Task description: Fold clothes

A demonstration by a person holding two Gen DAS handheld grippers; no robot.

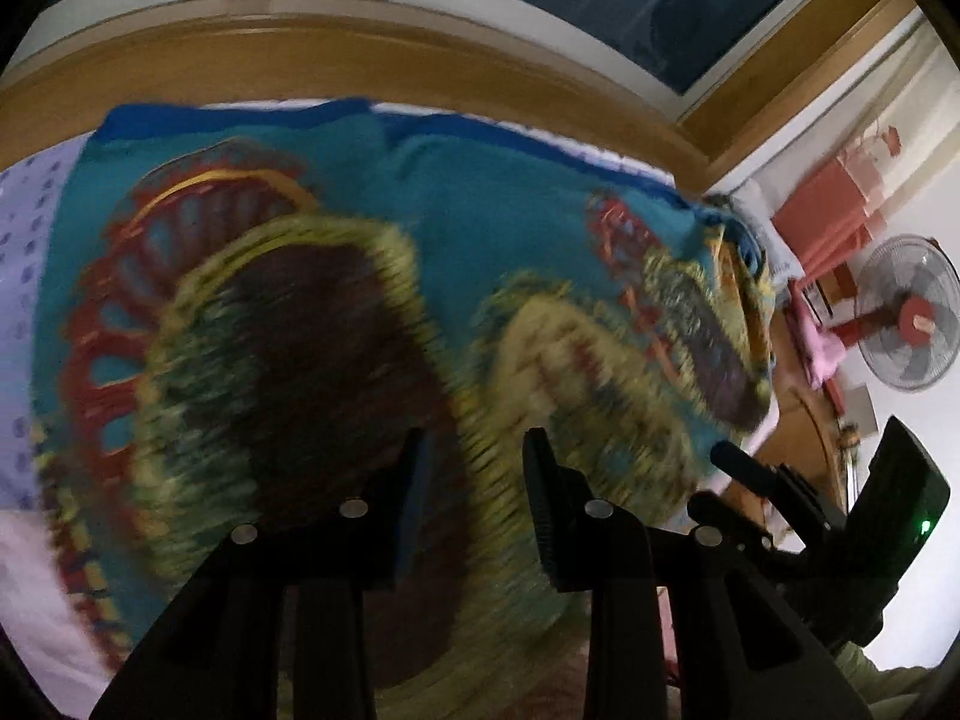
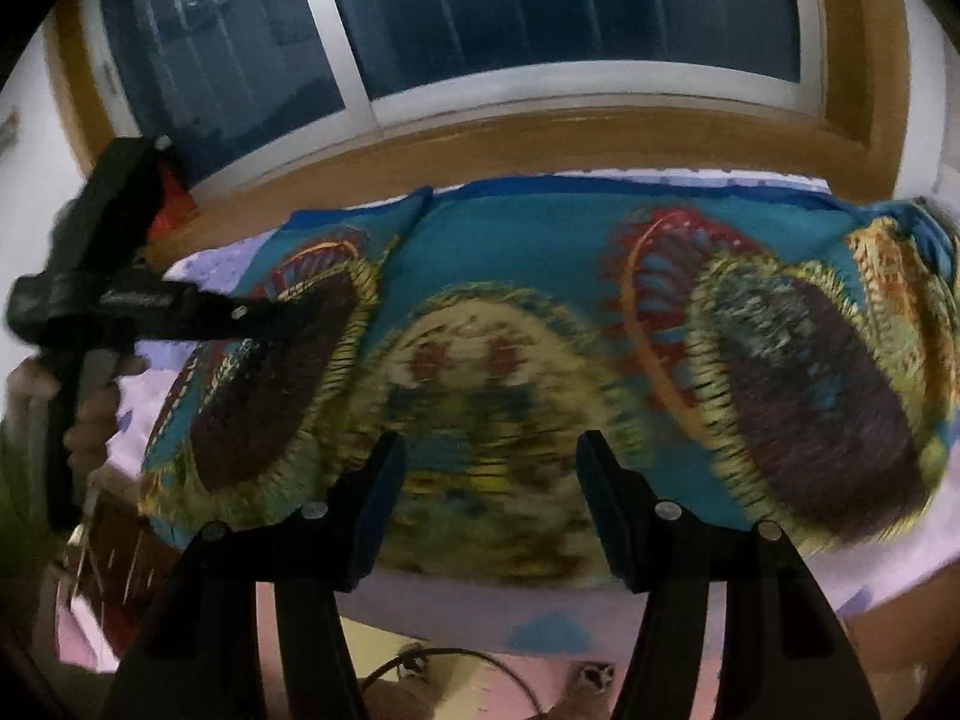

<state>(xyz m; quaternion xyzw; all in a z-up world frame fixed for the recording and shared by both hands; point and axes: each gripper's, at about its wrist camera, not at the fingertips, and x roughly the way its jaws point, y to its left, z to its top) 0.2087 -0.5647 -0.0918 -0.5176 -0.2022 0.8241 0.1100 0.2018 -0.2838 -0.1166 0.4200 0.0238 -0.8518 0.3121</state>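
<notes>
A teal garment with red, yellow and dark brown arch patterns lies spread across a bed with a lilac sheet. In the left wrist view my left gripper hovers over its near part, jaws partly apart, with nothing pinched between them. The right wrist view shows the same garment filling the middle. My right gripper stands wide open above the garment's near edge and holds nothing. The left gripper's body shows at the left, held by a hand. Both views are motion-blurred.
A wooden sill and a dark window run behind the bed. A standing fan and red items are at the right. A cable lies on the pink floor below the bed edge.
</notes>
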